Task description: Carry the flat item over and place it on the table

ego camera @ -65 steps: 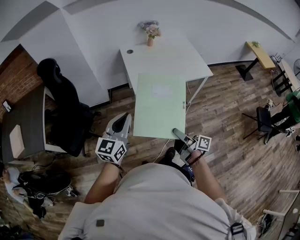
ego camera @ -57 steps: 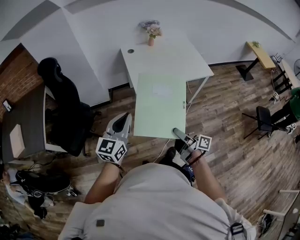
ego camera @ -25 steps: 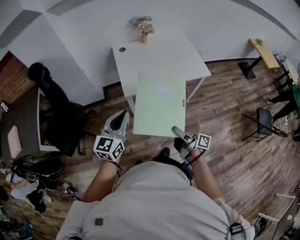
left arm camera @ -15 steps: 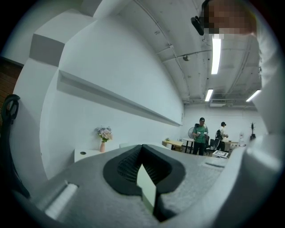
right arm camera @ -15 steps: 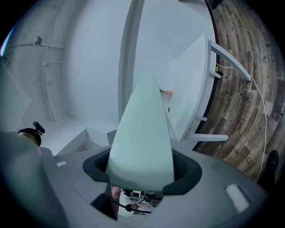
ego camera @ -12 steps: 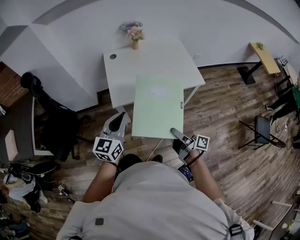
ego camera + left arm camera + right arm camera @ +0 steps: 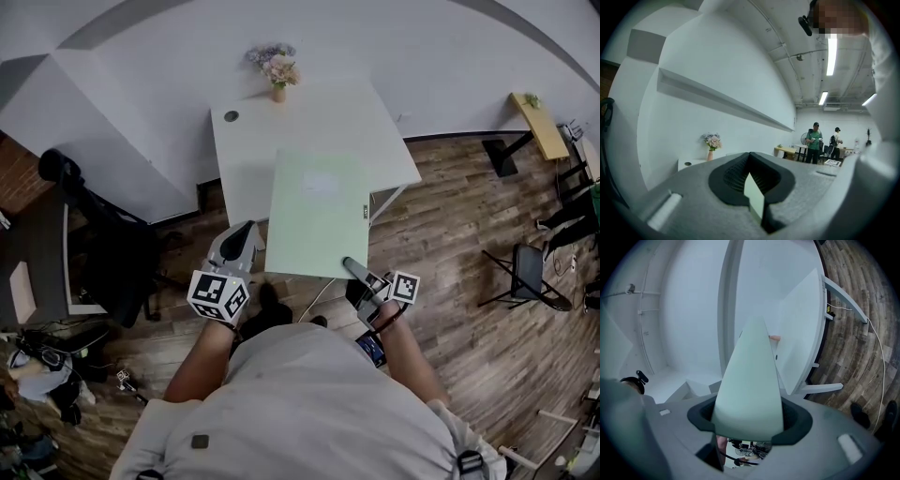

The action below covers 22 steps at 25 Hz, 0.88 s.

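Head view, left tongs [image 7: 249, 231], right tongs [image 7: 350, 264] extended forward, both gripping green sheet [image 7: 317, 211]

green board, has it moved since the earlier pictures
Yes. The green board has moved forward: it now overlaps more of the white table, its far edge nearer the flower vase.

the person has walked closer to the white table [image 7: 281, 122], which now fills more of the head view. the green board [image 7: 317, 216], whose far edge earlier barely met the table's near edge, now overlaps well past that edge, over the near right part. the black chair [image 7: 103, 253] has drifted toward the view's left edge.
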{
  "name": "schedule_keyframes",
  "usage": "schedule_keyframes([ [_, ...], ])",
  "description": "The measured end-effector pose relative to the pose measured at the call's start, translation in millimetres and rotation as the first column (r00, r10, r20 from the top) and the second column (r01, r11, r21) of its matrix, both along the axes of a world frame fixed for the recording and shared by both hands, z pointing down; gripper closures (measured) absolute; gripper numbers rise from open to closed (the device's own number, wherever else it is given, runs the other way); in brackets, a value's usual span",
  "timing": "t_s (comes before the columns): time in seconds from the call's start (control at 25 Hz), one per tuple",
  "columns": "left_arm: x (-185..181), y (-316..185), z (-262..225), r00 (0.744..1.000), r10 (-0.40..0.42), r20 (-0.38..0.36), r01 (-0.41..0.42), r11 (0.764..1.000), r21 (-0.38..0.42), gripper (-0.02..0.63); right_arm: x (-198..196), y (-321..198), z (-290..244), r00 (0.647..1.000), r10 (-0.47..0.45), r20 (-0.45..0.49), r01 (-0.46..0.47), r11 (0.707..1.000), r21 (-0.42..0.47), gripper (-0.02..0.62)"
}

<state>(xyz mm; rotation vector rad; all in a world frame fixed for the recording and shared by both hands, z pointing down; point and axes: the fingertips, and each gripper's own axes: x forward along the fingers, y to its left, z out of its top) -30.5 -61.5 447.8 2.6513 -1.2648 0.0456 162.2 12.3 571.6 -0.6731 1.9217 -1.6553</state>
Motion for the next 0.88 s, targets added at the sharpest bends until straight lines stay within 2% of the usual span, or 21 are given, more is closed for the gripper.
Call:
schedule_keyframes([
  [0.52,-66.6,-103.6,-12.1,0.998,0.063,-0.019,-0.063,0.998,0.025,0.606,-70.4,-104.6,-11.3,0.999,0.038,-0.038,-0.037,0.999,0.022,0.296],
  [0.88,-103.5,-145.0,-4.0,0.995,0.1,-0.027,-0.1,0.995,0.001,0.607,-106.8,-141.3,-3.8,0.996,0.072,-0.056,-0.073,0.997,-0.009,0.296],
])
